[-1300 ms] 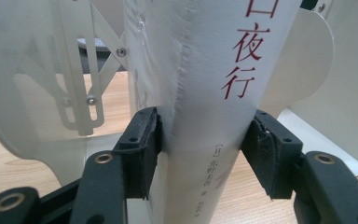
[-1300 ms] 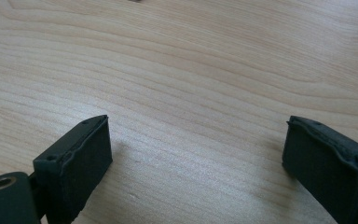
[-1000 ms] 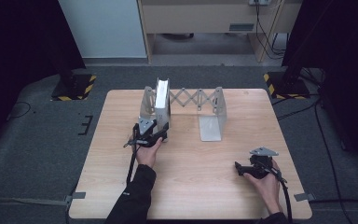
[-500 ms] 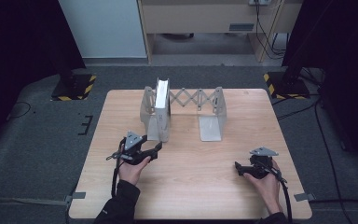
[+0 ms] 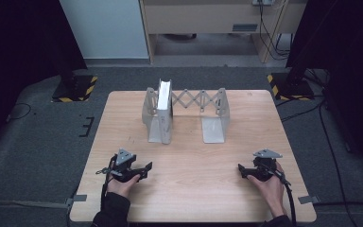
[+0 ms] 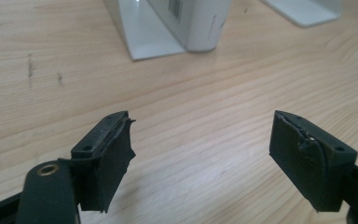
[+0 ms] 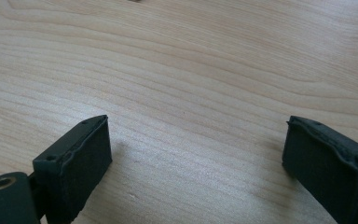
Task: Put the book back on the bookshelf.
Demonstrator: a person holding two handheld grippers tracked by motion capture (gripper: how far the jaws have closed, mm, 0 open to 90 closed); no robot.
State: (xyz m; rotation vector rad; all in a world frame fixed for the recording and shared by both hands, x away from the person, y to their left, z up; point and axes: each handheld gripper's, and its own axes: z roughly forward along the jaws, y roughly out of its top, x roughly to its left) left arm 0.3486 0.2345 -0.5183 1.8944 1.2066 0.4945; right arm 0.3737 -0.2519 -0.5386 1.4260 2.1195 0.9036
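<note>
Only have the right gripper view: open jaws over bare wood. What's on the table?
Observer: A metal expanding rack stands at the far middle of the table, well ahead of both grippers.
Operator: Anything in it?
Observer: One white box, upright against the rack's left end plate.
Operator: Left gripper?
Observer: The left gripper is near the table's front edge. Its jaws have just been opening, with nothing between them.
</note>
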